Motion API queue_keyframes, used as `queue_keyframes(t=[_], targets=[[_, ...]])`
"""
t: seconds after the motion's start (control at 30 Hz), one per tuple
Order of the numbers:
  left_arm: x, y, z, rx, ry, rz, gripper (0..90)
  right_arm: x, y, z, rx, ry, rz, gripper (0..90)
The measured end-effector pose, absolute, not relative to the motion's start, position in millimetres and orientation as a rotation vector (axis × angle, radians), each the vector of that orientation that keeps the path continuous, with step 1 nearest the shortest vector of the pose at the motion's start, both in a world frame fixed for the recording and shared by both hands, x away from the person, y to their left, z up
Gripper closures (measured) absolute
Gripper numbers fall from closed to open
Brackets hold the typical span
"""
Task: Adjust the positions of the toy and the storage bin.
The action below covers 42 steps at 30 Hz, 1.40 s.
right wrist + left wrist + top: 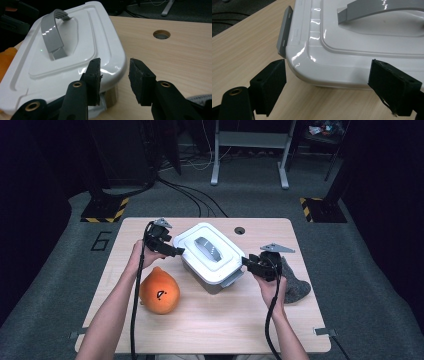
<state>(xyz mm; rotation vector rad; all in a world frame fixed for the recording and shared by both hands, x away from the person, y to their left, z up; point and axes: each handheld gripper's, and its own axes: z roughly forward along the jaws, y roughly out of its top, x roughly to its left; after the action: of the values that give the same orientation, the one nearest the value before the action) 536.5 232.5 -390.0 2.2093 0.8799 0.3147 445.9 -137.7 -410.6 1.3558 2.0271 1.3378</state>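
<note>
From the right claw's own camera, the right claw (113,75) has its jaws a little apart with nothing between them; the near corner of the box lid (75,57) sits at about 11 o'clock from the gap, with the left jaw overlapping the lid's edge in the picture and the right jaw over bare desk (175,50). Whether that jaw touches the lid I cannot tell.

In the high view the white box (212,254) stands mid-desk, its long axis running from 10 o'clock to 4 o'clock. The right claw (248,264) sits at the box's 4 o'clock end, beside the grey latch (231,279). The left claw (179,252) sits at the opposite end, at 9 o'clock; its jaws stand wide, straddling a lid corner (312,62) without pressing on it, the other latch (284,32) just beyond.

My guess is the right claw is nearer to working its latch; it needs to shift toward 7 o'clock to catch it.
</note>
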Motion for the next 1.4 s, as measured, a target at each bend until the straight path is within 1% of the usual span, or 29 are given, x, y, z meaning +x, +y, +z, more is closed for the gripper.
queue_keyframes(t=[0.23,0.3,0.43,0.93,1.07,1.1,1.17,1.23,1.3,1.4], targets=[[542,225,-392,2.203,0.888,0.291,14.4,478,-126,-413,1.391,2.074,1.278,60.2],[544,227,-392,2.201,0.893,0.270,14.4,482,-127,-415,1.424,2.076,1.320,63.0],[545,229,-394,2.185,0.903,0.240,14.8,479,-126,-415,1.431,2.078,1.322,64.4],[534,218,-392,2.228,0.833,0.248,14.8,455,-129,-416,1.403,2.090,1.334,64.5],[533,218,-392,2.222,0.833,0.253,14.7,455,-129,-417,1.401,2.093,1.345,63.8],[532,219,-392,2.217,0.832,0.257,14.4,455,-129,-417,1.394,2.095,1.340,61.7],[532,222,-392,2.194,0.840,0.267,13.7,455,-129,-416,1.384,2.094,1.312,53.2],[529,226,-393,2.171,0.856,0.268,12.1,453,-132,-416,1.380,2.084,1.315,48.0],[526,232,-391,2.159,0.873,0.256,11.4,449,-138,-415,1.372,2.071,1.298,40.3],[522,240,-386,2.122,0.871,0.270,11.2,443,-150,-413,1.365,2.050,1.271,34.4]])
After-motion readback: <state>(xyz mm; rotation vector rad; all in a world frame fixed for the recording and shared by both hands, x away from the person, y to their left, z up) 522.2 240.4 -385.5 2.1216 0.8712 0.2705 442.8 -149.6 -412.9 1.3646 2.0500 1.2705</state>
